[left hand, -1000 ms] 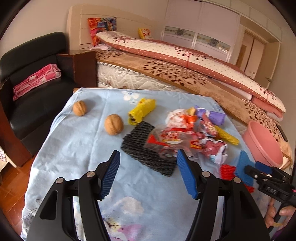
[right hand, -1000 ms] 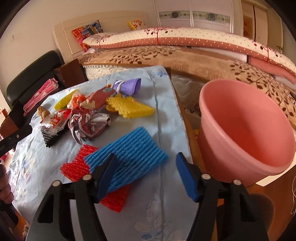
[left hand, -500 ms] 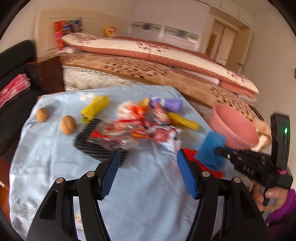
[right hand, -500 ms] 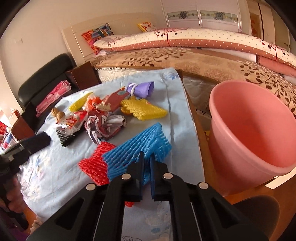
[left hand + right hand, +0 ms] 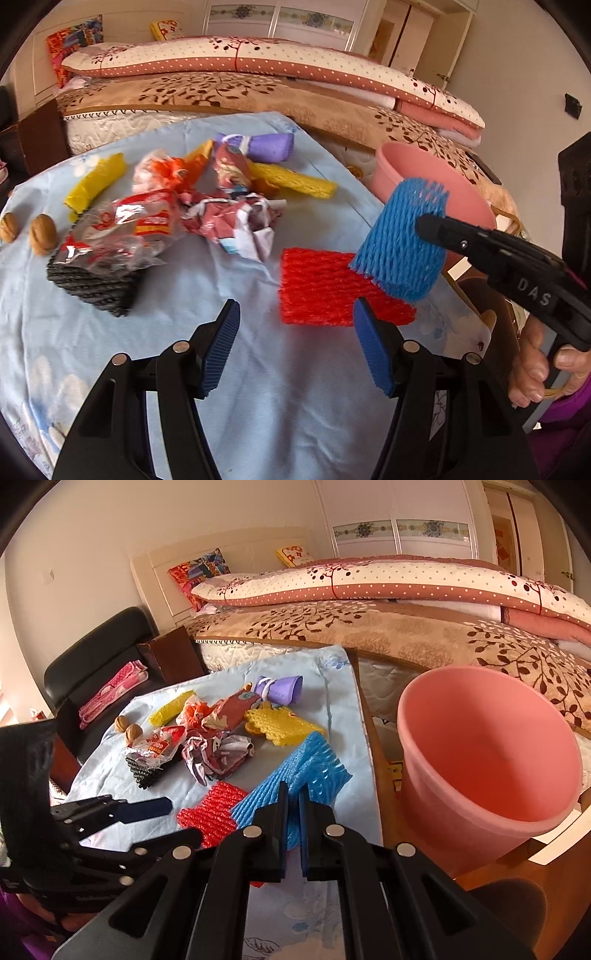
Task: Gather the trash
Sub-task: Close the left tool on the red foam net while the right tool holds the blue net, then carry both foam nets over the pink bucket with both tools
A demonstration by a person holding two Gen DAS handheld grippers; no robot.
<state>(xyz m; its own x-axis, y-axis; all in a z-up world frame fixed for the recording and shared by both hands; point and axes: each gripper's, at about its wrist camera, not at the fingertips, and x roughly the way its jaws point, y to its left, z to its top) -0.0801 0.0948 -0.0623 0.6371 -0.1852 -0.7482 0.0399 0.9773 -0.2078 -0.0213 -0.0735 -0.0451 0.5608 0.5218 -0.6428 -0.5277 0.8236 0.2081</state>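
Bedside table (image 5: 110,369), blue floral cloth (image 5: 343,686)

Left wrist view close over tablecloth (image 5: 110,350), facing bed (image 5: 258,92); right wrist likewise, sharing trash pile (image 5: 218,753)

blue foam net (image 5: 402,236): ribbed mesh | pink bucket (image 5: 491,746): smooth plastic | tablecloth (image 5: 110,350): matt cloth

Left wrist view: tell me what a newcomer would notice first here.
The blue foam net stands out, lifted off the table and pinched in the right gripper, whose jaws are shut on it, just in front of the pink bucket. A red foam net lies flat on the blue cloth below it. The left gripper is open with nothing between its pads.
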